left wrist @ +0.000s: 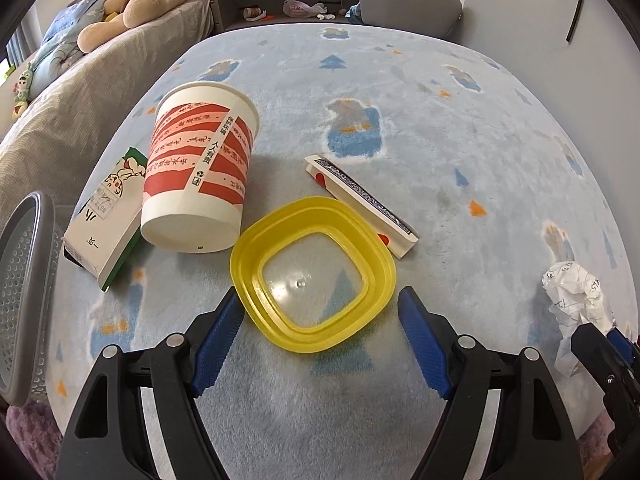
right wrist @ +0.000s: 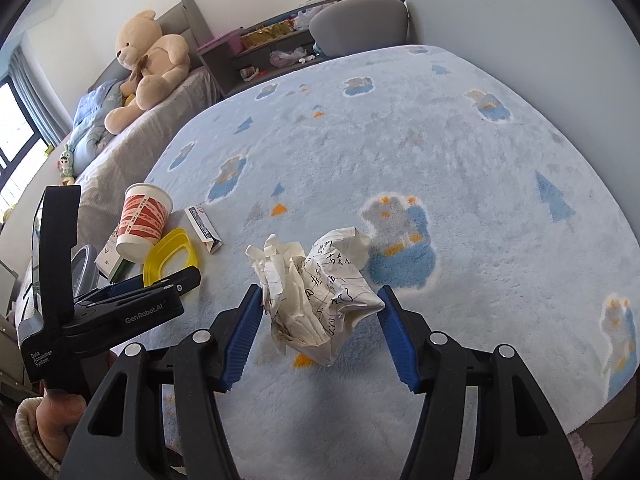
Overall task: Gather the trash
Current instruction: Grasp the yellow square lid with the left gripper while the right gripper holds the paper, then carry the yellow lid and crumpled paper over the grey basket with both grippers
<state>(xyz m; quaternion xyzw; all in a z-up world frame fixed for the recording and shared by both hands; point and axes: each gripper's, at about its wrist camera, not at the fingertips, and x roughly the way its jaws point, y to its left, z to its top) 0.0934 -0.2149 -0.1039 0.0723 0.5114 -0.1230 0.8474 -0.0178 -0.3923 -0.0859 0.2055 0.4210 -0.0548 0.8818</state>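
On the light blue carpet (left wrist: 440, 140) lies a yellow-rimmed plastic lid (left wrist: 256, 248) with a clear centre. My left gripper (left wrist: 320, 300) stands open over its near half, a blue pad on either side of the rim. Behind the lid a red-and-white paper cup (left wrist: 200, 168) leans on a small carton (left wrist: 104, 216), and a playing-card box (left wrist: 360, 196) lies to the right. My right gripper (right wrist: 320, 296) is shut on a crumpled sheet of written paper (right wrist: 320, 280), its pads pressing both sides. The same paper (left wrist: 576, 300) shows at the right edge of the left wrist view.
A grey perforated bin (left wrist: 24, 300) stands at the left by the grey bed (left wrist: 100, 92), which bears a teddy bear (right wrist: 148, 60). A grey chair (right wrist: 360, 20) and a cluttered low shelf (right wrist: 272, 44) stand past the carpet's far edge. A hand (right wrist: 52, 412) holds the left gripper.
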